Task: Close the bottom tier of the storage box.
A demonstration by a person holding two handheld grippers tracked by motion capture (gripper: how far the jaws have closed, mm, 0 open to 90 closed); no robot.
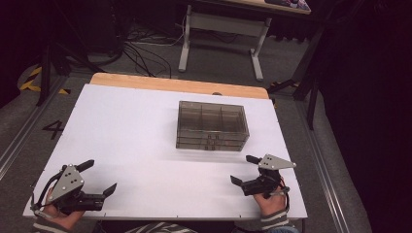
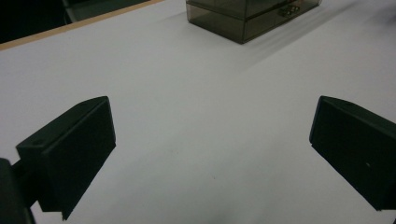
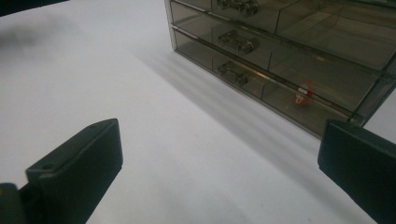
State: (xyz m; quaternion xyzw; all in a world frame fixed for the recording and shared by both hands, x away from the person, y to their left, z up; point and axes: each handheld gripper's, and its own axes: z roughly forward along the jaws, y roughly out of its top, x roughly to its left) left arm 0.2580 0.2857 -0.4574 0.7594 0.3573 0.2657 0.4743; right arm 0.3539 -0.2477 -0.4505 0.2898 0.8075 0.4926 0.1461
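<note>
Drawer box (image 1: 212, 125) sits at twelve o'clock mid-table. Right gripper (image 1: 246, 170) at four o'clock, left gripper (image 1: 99, 177) at eight, both spread wide, empty. I'd line up squarely with a drawer handle first.

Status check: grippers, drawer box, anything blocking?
Left gripper open, nothing held, near table edge. Right gripper open, nothing held, just short of the drawer box. Drawers shut. Nothing between gripper and box.

Smoky grey-brown translucent drawer box (image 1: 212, 125) – small red item (image 3: 304, 92) inside – on white surface (image 1: 126, 141); black-jawed hand-held gripper (image 1: 245, 168); striped sleeve (image 1: 48, 227).
</note>
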